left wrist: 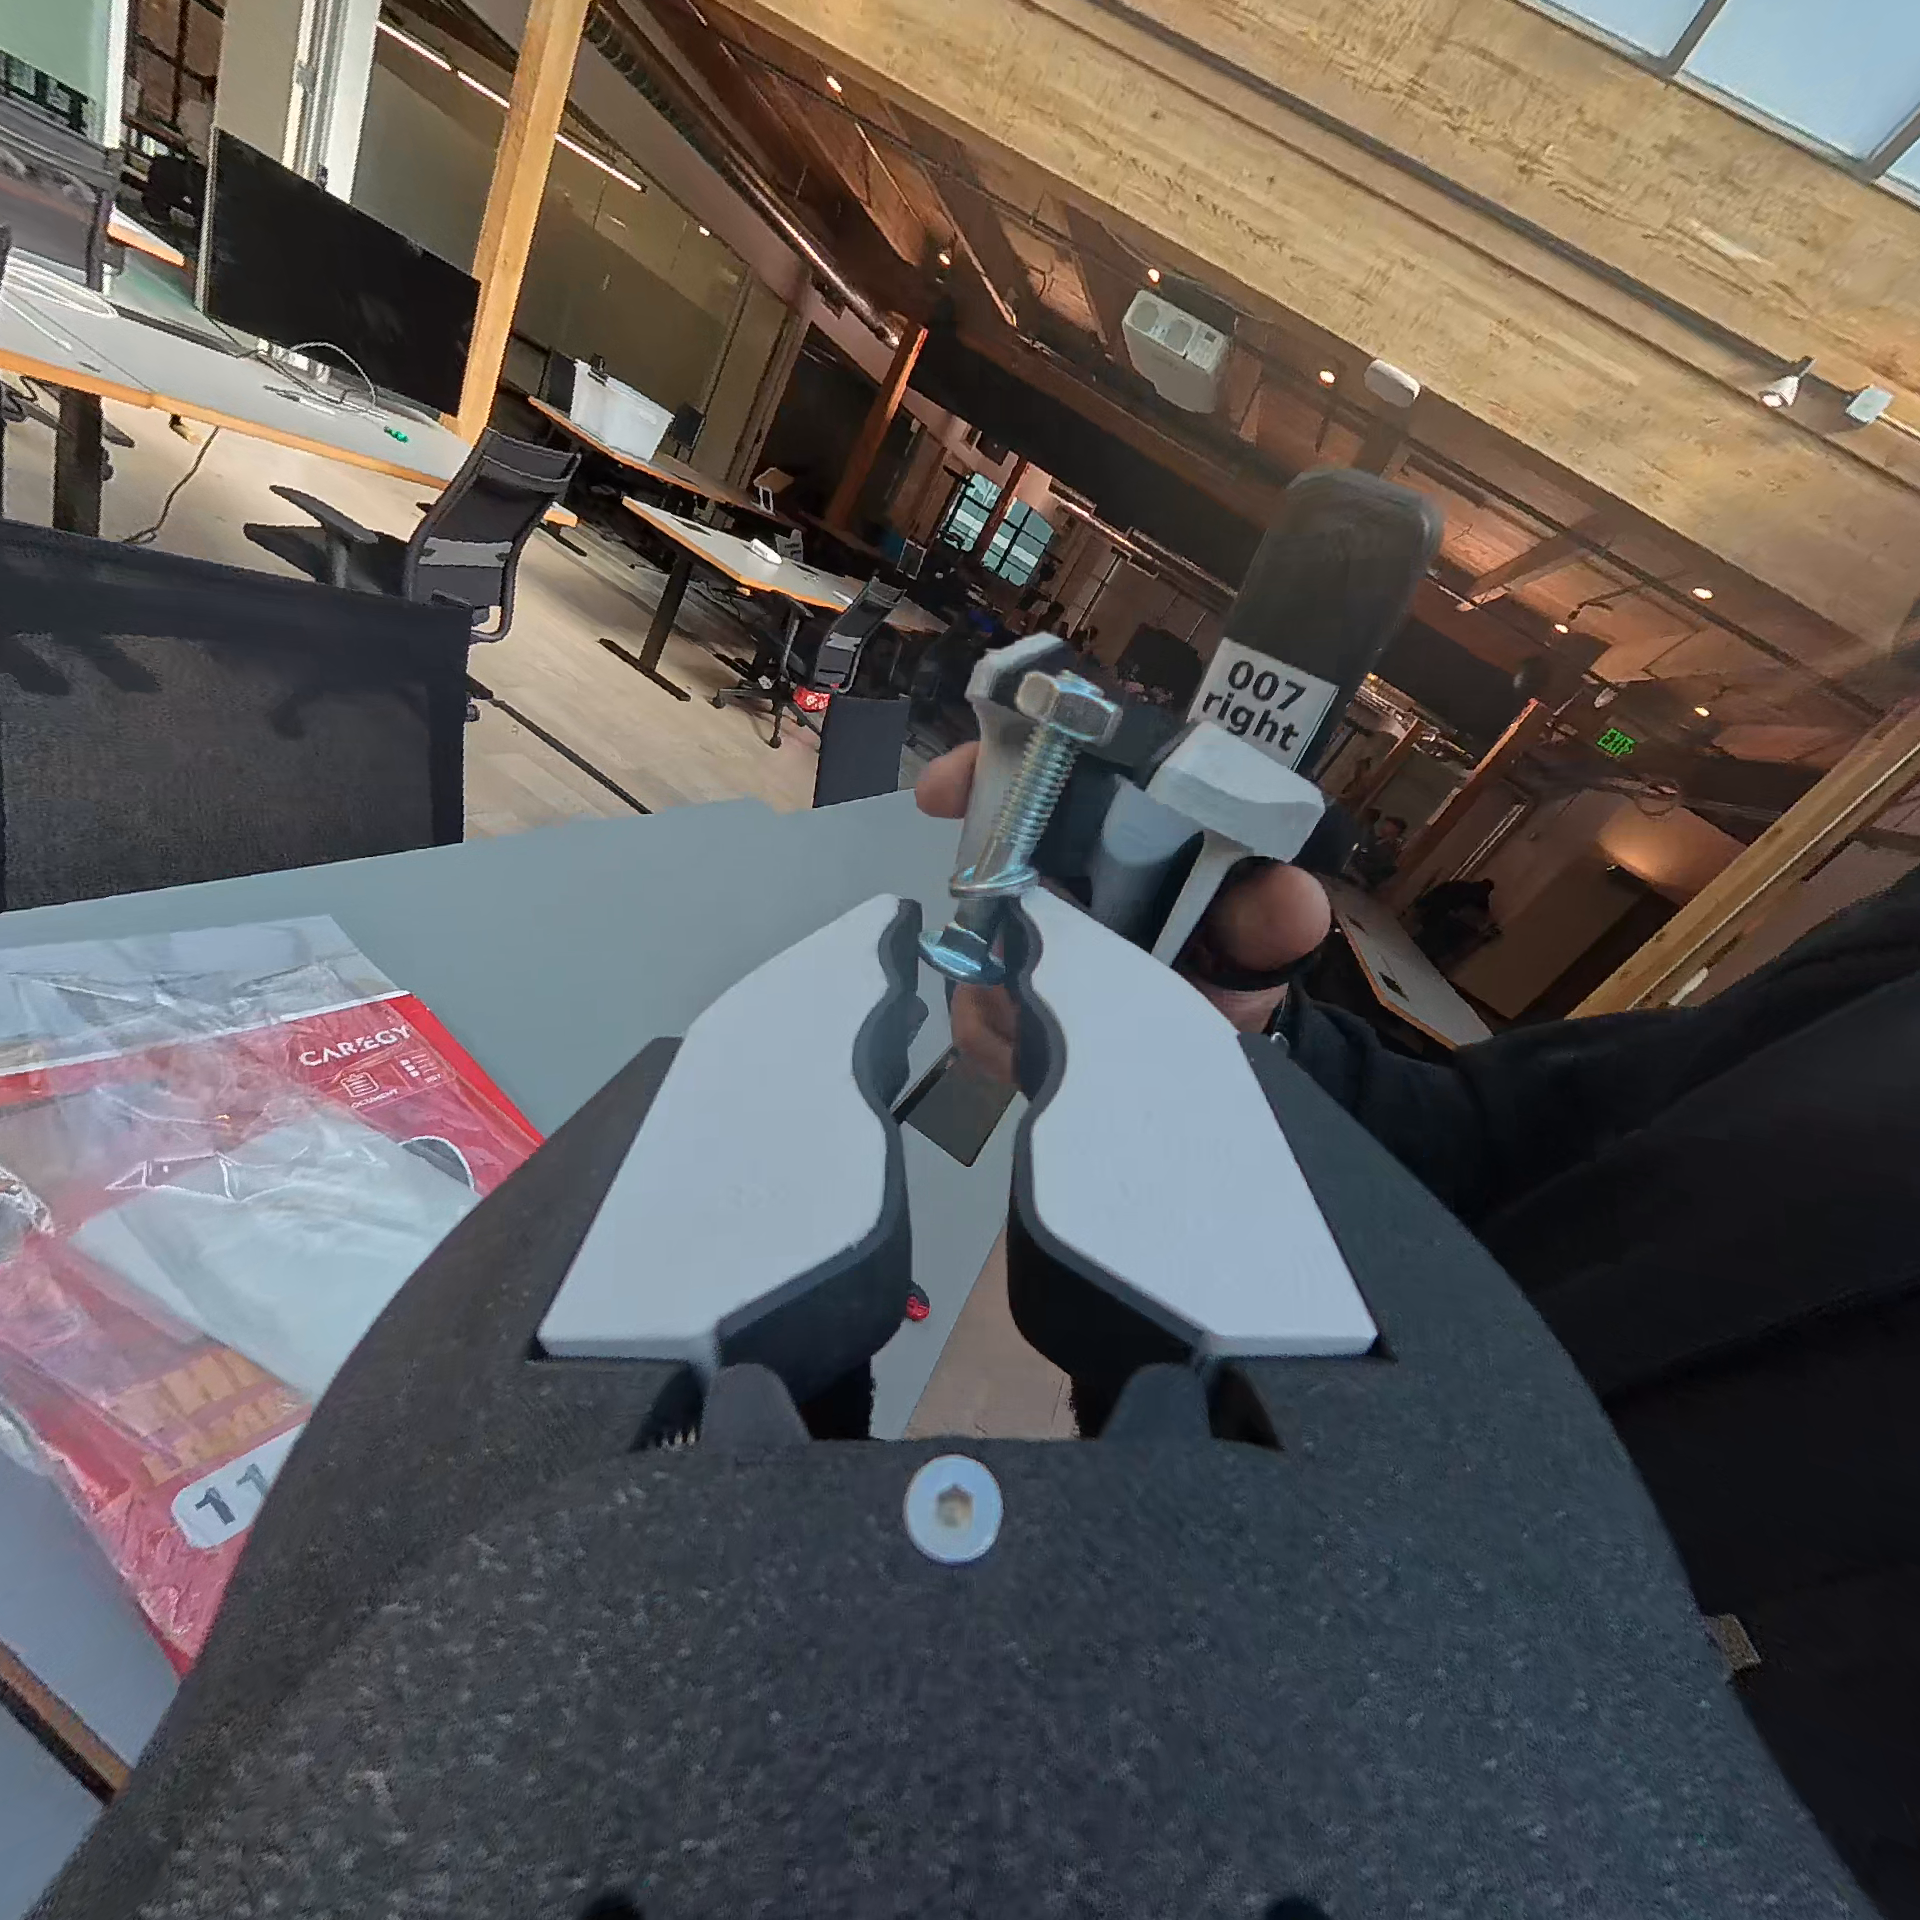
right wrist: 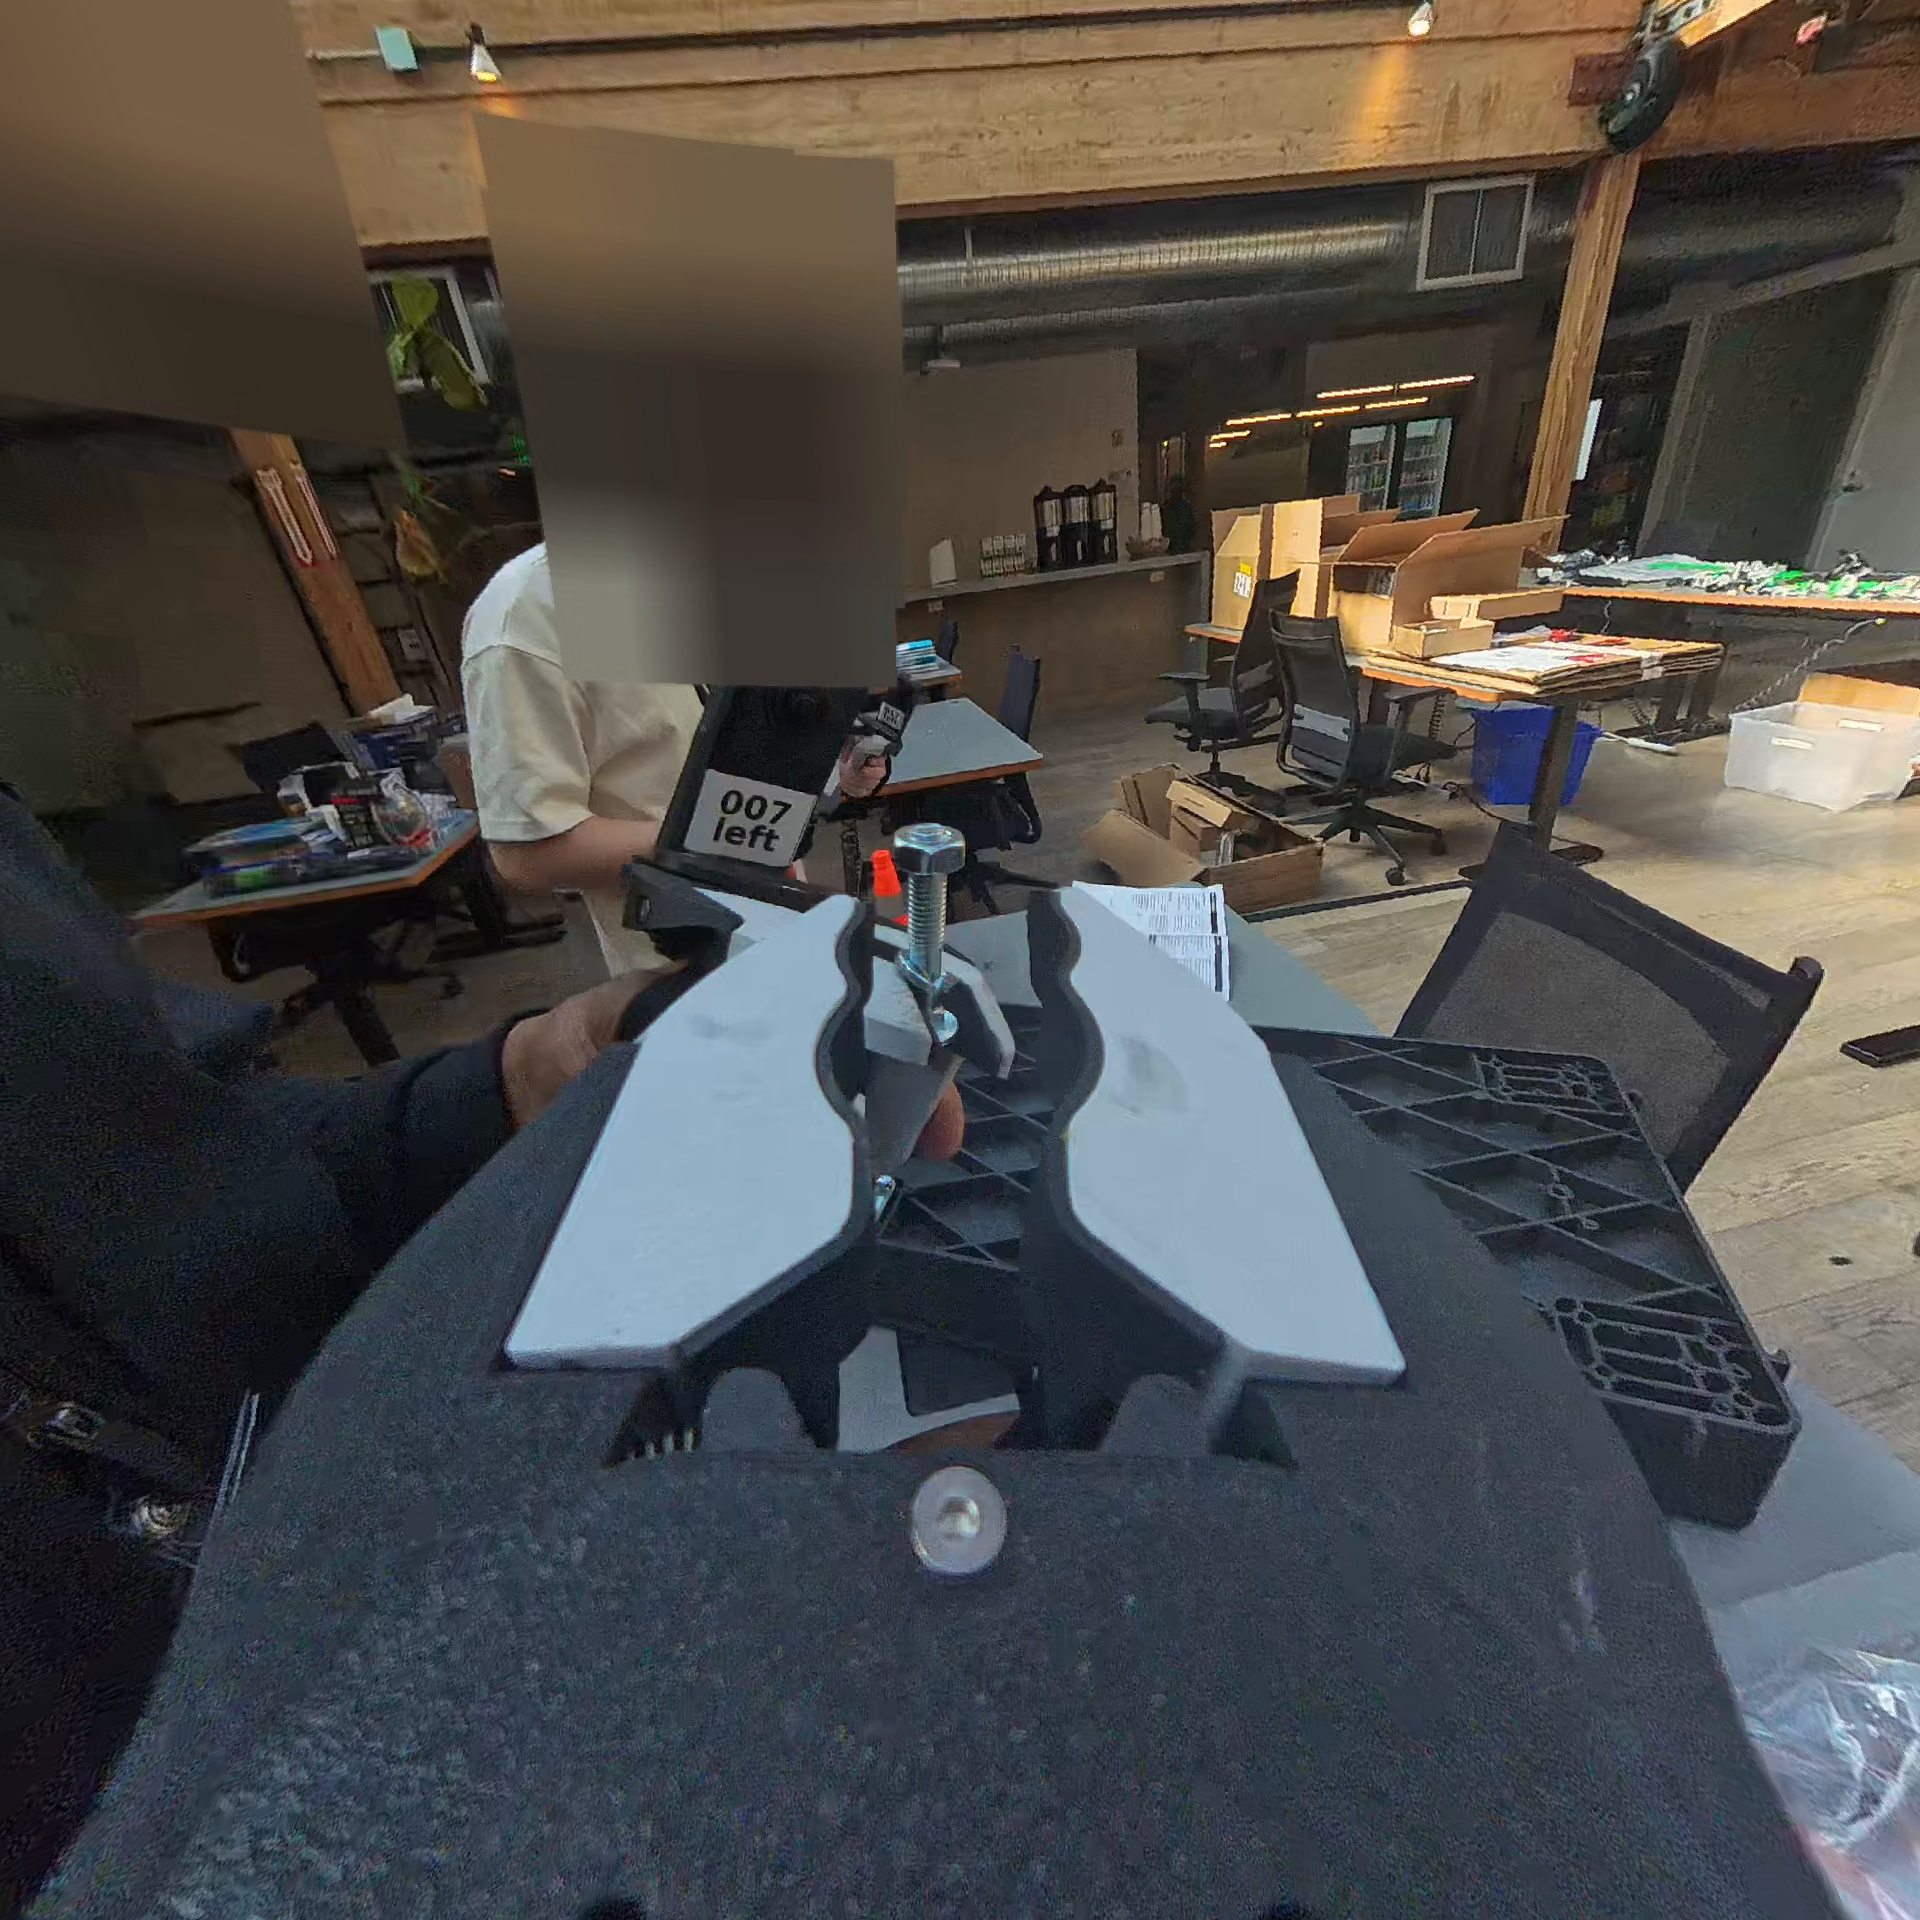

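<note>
A silver hex bolt with washers on its thread stands tilted in the air above the grey table. My left gripper is shut on the bolt's lower end, just under the washers. A dark flat piece shows between its fingers below the bolt. My right gripper is open, with its fingers on either side of the bolt; one finger lies close beside the thread. The right gripper also shows in the left wrist view, and the left gripper in the right wrist view.
A red package in clear plastic lies on the table at the left. A black ribbed plastic part and a printed sheet lie on the right. A mesh chair stands behind. A person in a pale shirt sits beyond. Less than 4 cm separates the two grippers' tips.
</note>
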Tool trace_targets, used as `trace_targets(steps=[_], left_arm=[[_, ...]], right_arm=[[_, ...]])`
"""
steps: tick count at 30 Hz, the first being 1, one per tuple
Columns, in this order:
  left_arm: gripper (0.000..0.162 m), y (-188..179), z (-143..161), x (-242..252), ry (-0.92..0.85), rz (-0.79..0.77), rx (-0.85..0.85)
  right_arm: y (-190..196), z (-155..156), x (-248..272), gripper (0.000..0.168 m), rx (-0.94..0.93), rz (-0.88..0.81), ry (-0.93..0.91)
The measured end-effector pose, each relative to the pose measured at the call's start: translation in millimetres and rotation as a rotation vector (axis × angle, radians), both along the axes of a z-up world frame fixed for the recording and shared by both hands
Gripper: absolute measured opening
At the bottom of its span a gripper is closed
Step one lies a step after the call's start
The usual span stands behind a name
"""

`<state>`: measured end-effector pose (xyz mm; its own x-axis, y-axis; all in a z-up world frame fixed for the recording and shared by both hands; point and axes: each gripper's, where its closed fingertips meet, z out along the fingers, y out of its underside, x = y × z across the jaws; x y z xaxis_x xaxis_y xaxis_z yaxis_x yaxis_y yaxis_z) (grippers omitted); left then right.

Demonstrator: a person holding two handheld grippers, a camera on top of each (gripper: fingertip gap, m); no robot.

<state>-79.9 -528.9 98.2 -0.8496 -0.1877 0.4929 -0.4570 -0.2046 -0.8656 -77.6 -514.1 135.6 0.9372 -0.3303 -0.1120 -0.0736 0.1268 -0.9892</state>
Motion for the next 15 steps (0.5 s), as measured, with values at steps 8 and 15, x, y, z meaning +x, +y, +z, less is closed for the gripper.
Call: trace_targets(steps=[8,15], left_arm=[[0.015,-33.7,-4.4,0.1,-0.098,0.049,0.179],[0.019,-50.1,-6.5,1.6,-0.132,0.052,0.200]], right_arm=[[-16.6,2.8,-2.2,0.021,-0.251,0.151,-0.030],[-34.8,-2.2,3.4,0.015,-0.287,0.198,-0.006]])
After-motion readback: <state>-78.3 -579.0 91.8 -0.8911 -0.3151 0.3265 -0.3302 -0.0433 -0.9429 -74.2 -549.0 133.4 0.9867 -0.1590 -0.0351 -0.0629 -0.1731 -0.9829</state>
